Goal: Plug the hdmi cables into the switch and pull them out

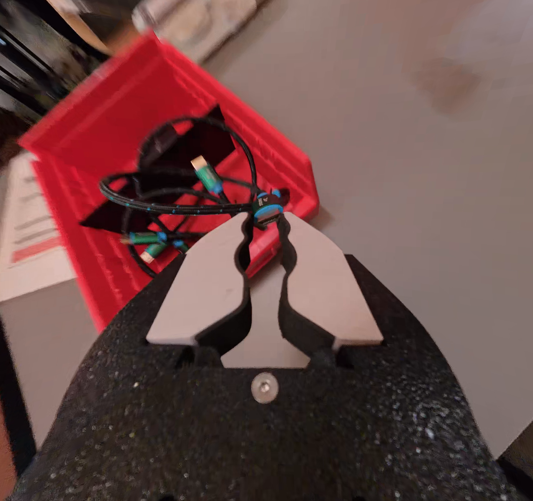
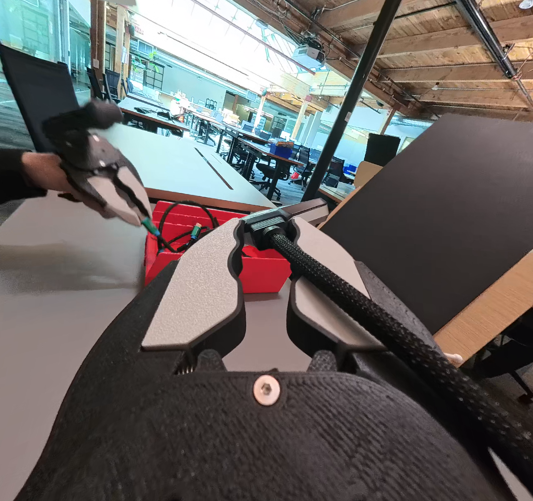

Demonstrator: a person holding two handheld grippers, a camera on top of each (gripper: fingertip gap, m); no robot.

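Note:
In the left wrist view my left gripper (image 1: pixel 266 218) is shut on a green and blue HDMI plug (image 1: pixel 267 206), over the near corner of a red bin (image 1: pixel 115 112). Its black braided cable (image 1: pixel 178 209) trails back into the bin, where other green plugs (image 1: pixel 205 173) lie tangled. In the right wrist view my right gripper (image 2: pixel 266 227) is shut on the black end of the switch (image 2: pixel 284 213). The switch's thick braided cable (image 2: pixel 360 308) runs back over the right finger. The left gripper (image 2: pixel 138 216) also shows there, holding its plug (image 2: pixel 150 224) above the bin (image 2: pixel 259 273).
The bin stands on a grey table (image 1: pixel 403 170). A printed sheet (image 1: pixel 28 227) lies left of the bin. A tilted dark board on a wooden panel (image 2: pixel 432 213) stands to the right. A black pole (image 2: pixel 354 83) rises behind the bin.

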